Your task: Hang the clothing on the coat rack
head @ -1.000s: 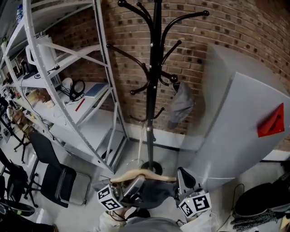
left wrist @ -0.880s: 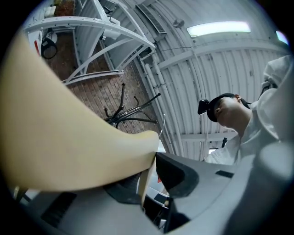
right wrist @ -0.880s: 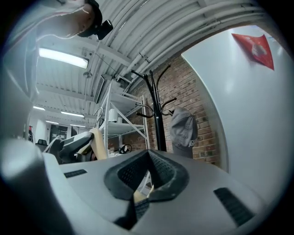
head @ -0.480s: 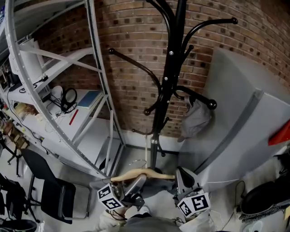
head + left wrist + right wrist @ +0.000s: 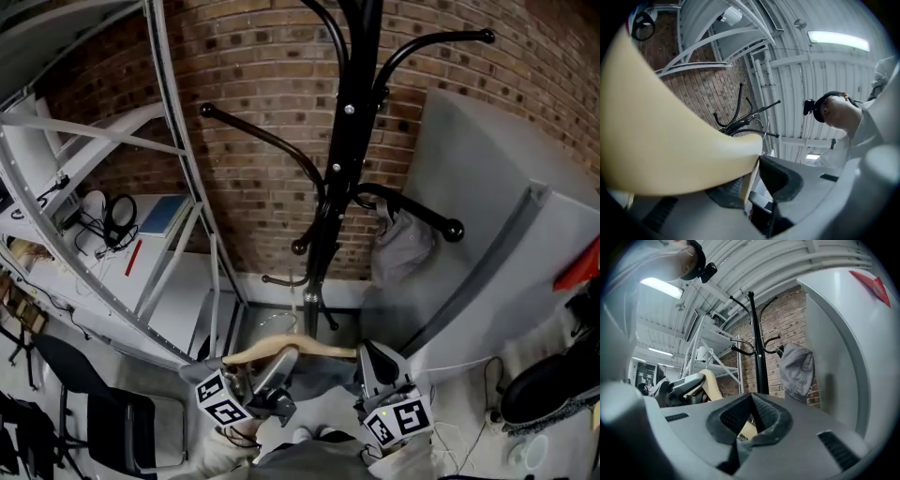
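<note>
A pale hanger (image 5: pixel 281 350) bearing grey clothing (image 5: pixel 322 377) is held below the rack (image 5: pixel 348 141). The left gripper (image 5: pixel 279 364) and right gripper (image 5: pixel 371 362) are clamped on it.

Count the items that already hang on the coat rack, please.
1. A grey cloth item hangs from a lower arm on the right side of the coat rack. Arms cut off above the picture may hold more.
</note>
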A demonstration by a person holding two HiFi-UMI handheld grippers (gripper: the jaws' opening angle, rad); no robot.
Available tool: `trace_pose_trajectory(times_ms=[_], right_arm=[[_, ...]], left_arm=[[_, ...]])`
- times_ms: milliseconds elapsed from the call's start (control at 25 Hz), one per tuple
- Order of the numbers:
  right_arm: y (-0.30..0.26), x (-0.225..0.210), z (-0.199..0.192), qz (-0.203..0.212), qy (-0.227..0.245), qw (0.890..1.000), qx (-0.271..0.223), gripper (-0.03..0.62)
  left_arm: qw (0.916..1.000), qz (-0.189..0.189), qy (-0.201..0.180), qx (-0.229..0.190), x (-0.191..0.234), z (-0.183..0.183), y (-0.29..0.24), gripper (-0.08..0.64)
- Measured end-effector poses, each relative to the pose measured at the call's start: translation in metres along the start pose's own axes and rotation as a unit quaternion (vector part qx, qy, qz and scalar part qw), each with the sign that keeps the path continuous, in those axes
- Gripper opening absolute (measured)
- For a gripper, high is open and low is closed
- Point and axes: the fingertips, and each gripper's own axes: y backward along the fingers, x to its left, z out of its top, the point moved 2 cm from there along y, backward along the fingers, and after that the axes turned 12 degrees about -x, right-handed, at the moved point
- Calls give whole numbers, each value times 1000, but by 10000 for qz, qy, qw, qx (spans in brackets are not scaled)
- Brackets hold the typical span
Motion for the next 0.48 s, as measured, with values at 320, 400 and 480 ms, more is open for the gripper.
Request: trace_pose_trajectory(times_ms=[320, 400, 480], right_arm=[[-16, -16, 14, -3, 105, 9999, -76, 23], [-19, -20, 18, -15, 116, 9999, -103, 23], [-22, -25, 22, -31, 103, 9998, -173, 23]], left_arm=[[9997, -111, 195, 55, 8, -2, -30, 98], [9996, -130, 228, 66, 10, -2, -37, 98], [9995, -180, 238, 60, 10, 0, -43, 98]])
